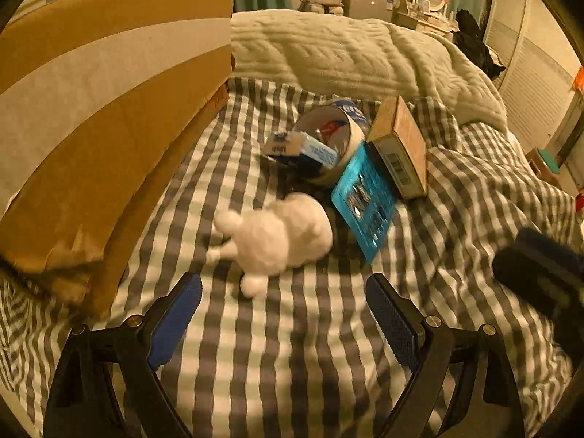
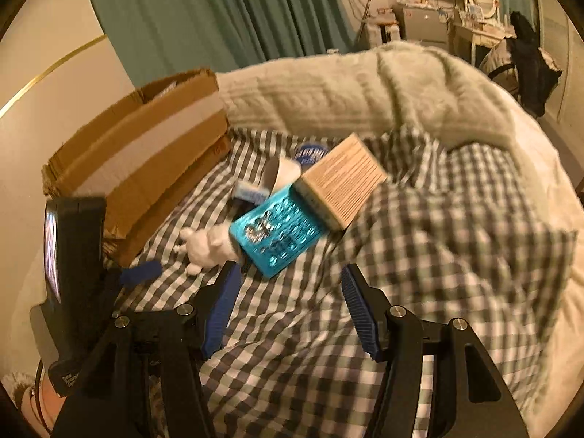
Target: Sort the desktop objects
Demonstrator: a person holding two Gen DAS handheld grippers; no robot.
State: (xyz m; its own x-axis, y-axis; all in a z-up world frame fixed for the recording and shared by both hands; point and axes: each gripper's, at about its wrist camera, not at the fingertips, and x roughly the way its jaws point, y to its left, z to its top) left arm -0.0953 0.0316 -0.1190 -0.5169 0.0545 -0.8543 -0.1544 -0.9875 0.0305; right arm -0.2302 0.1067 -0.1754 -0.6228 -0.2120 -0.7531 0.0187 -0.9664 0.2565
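Checked cloth: a grey-and-white sheet covers the bed; the things to sort lie in one heap on it, toward 12 o'clock from both grippers.
Heap: white soft toy nearest, teal flat pack at its 2 o'clock, tape roll and small blue-and-white box behind, tan box at the far right.
Cardboard box: the large open carton stands at 10 o'clock, touching the sheet, near the heap.
Left gripper: fingers spread apart, nothing between them, the toy just ahead.
Right gripper: fingers released and empty, the teal pack just beyond the tips.
Axis: the teal pack's long axis runs from 5 to 11 o'clock in the left view; it is tilted, its far end propped on the tape roll, beside the tan box.
Toy: lies on its side, legs pointing toward 8 o'clock.
Risk: things lean on each other, so I judge that lifting the pack or roll could tip the tan box or slide the small box.
Risk: the toy is soft and the sheet wrinkled; a shallow pinch may catch cloth instead.
Risk: both grippers aim at one heap and could collide.
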